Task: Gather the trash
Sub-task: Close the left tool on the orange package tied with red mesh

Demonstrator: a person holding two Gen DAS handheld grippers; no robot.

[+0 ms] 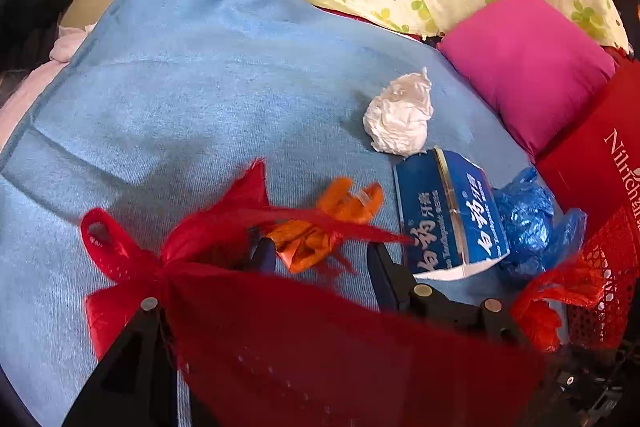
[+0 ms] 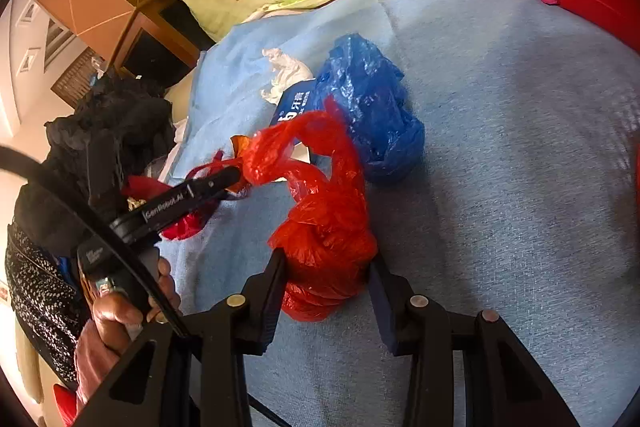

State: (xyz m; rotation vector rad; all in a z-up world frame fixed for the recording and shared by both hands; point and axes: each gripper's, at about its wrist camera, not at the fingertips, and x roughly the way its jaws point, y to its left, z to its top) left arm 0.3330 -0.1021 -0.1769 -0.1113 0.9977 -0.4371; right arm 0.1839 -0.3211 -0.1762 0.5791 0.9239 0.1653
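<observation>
Blue knit blanket point(image 1: 192, 99) covers bed, w/ magenta cushion point(image 1: 528, 67) at far edge. Red plastic bag point(image 2: 324, 227): bunched end clamped in right gripper point(image 2: 326, 267) jaws; left gripper point(image 1: 320, 251) jaws parted, bag mouth draped over them. On blanket: blue toothpaste carton point(image 1: 448, 211), crumpled blue plastic bag point(image 2: 372, 107), white paper wad point(image 1: 400, 115), orange wrapper point(image 1: 304, 243) between left jaws.
</observation>
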